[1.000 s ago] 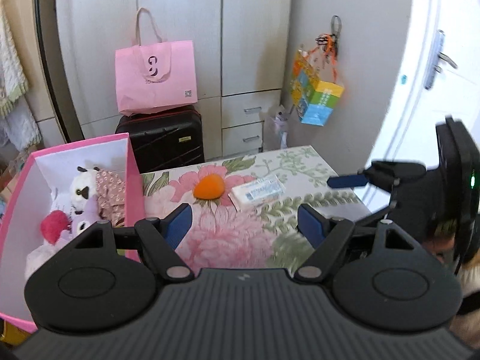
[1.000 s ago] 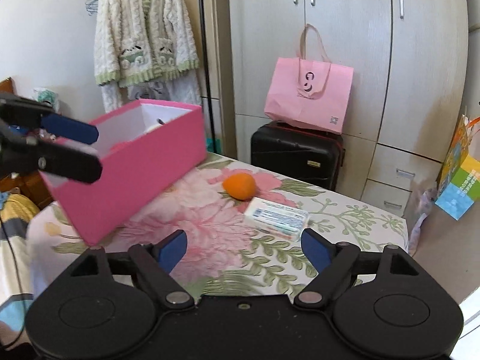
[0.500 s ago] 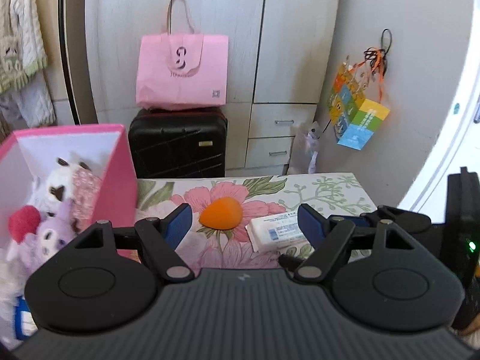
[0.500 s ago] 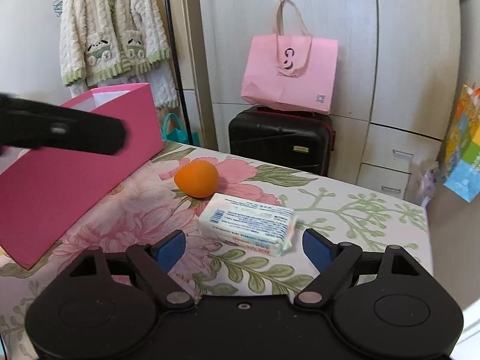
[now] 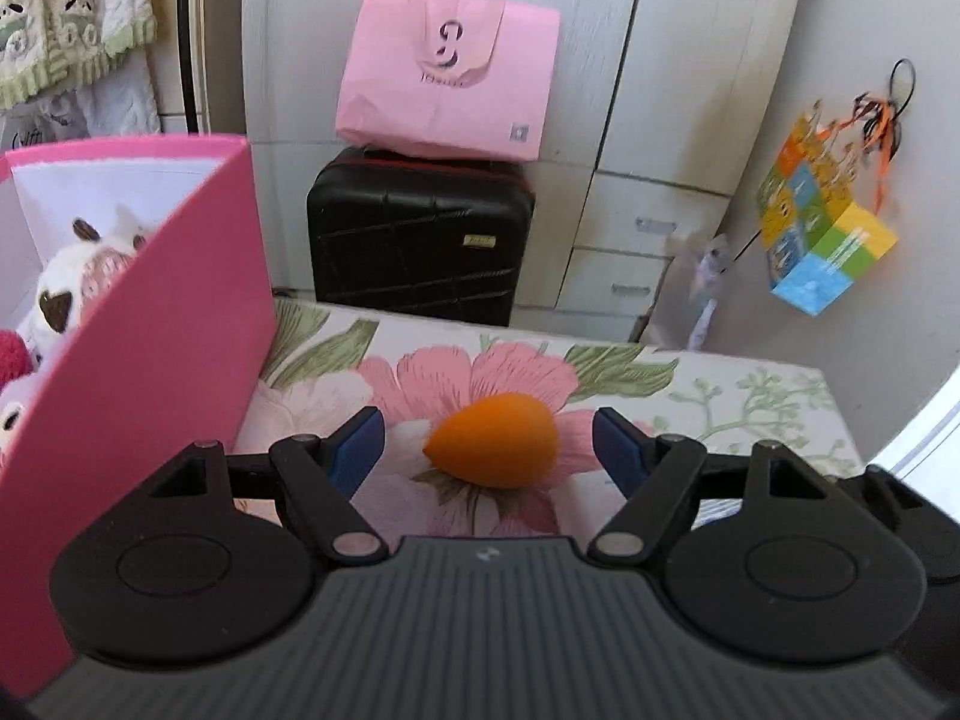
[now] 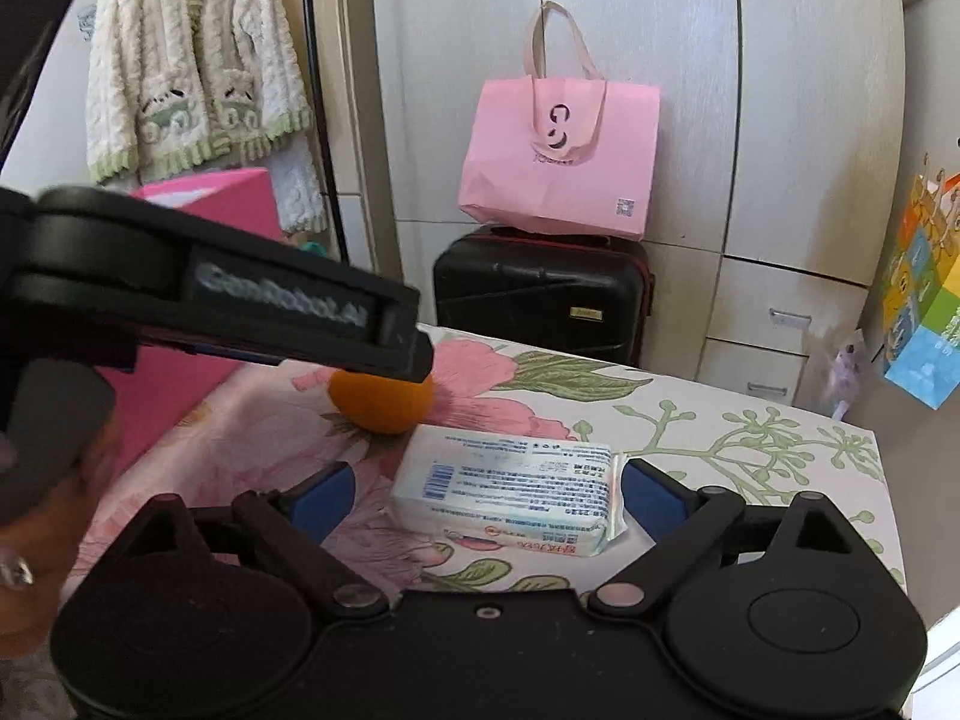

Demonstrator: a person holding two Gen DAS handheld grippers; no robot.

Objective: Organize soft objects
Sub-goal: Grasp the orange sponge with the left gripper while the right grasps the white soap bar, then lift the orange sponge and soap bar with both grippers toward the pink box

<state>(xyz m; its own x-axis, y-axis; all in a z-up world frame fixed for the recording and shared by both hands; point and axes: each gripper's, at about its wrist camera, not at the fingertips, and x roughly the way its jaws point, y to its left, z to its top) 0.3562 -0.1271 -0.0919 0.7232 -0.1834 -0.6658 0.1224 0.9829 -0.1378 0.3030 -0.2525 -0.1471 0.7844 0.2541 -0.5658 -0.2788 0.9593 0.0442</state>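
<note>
The left gripper (image 5: 486,441) fingers gape wide around the orange sponge (image 5: 493,447) — light, squashy, best pinched at its fat middle — while the right gripper (image 6: 487,495) fingers gape around the tissue pack (image 6: 504,495).

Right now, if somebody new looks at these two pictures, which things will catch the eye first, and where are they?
First the orange sponge on the flowered tablecloth, lying between the open fingers of the left hand-held gripper. Next the white tissue pack, framed by the open right hand-held gripper. At the left stands a bright pink box with plush toys inside.
</note>
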